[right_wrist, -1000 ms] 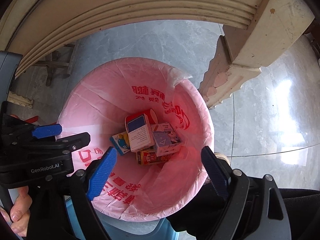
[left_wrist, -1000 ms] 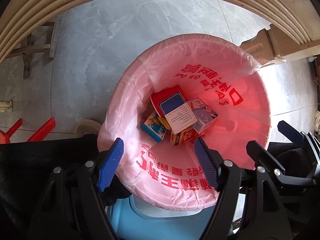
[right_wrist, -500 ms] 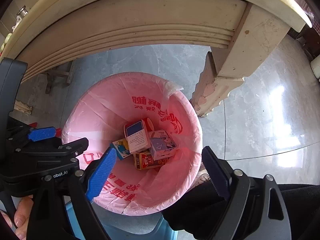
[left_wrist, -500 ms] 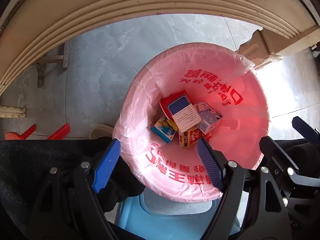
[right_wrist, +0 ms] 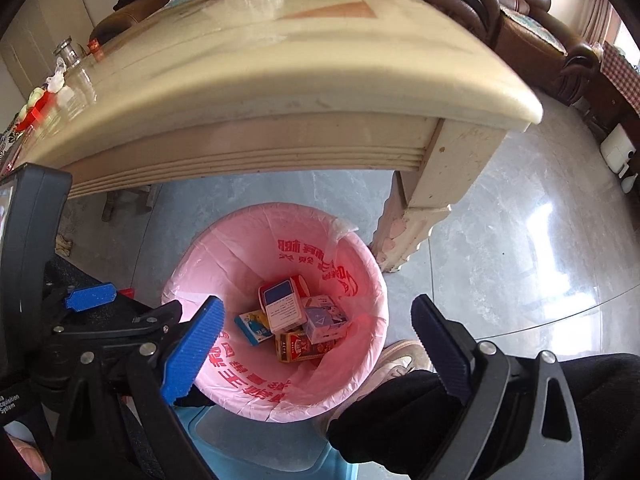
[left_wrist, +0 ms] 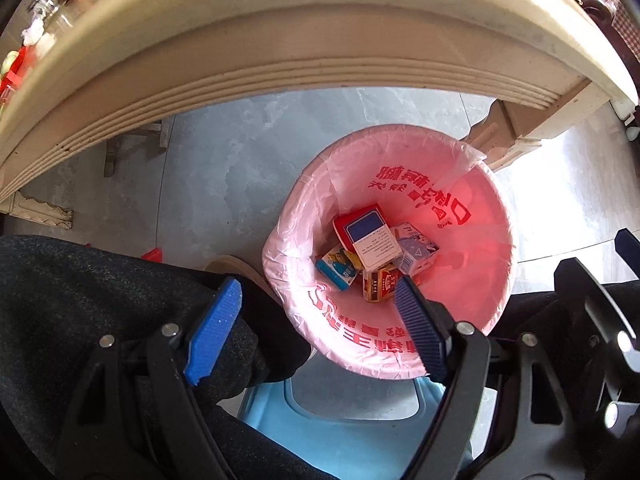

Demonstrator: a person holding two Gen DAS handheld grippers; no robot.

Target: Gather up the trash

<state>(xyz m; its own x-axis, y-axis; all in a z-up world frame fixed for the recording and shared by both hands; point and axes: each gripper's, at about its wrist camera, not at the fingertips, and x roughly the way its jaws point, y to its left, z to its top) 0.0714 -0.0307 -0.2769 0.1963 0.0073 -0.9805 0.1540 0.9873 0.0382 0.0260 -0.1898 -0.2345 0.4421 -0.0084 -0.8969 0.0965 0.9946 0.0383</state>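
A bin with a pink liner (left_wrist: 472, 280) (right_wrist: 208, 264) stands on the grey floor under the table's edge. In its bottom lie several small cartons: a red, blue and white box (left_wrist: 370, 236) (right_wrist: 282, 304), a lavender box (left_wrist: 414, 250), a red and gold box (right_wrist: 298, 346) and a little blue carton (left_wrist: 336, 268). My left gripper (left_wrist: 317, 284) hangs open above the bin's near rim and holds nothing. My right gripper (right_wrist: 317, 302) is over the bin too; its jaws are opening with nothing between them.
A cream table (right_wrist: 320, 80) with a carved leg (right_wrist: 432, 184) overhangs the bin. A glass jar (right_wrist: 68, 54) and small items sit at its left end. A light blue stool (left_wrist: 348, 420), dark trouser legs and a shoe (right_wrist: 396, 360) crowd the near side. A brown sofa (right_wrist: 500, 0) stands behind.
Both grippers have risen away from the bin, which now looks smaller and lower. The table top has come into view. The right jaws stand a little wider.
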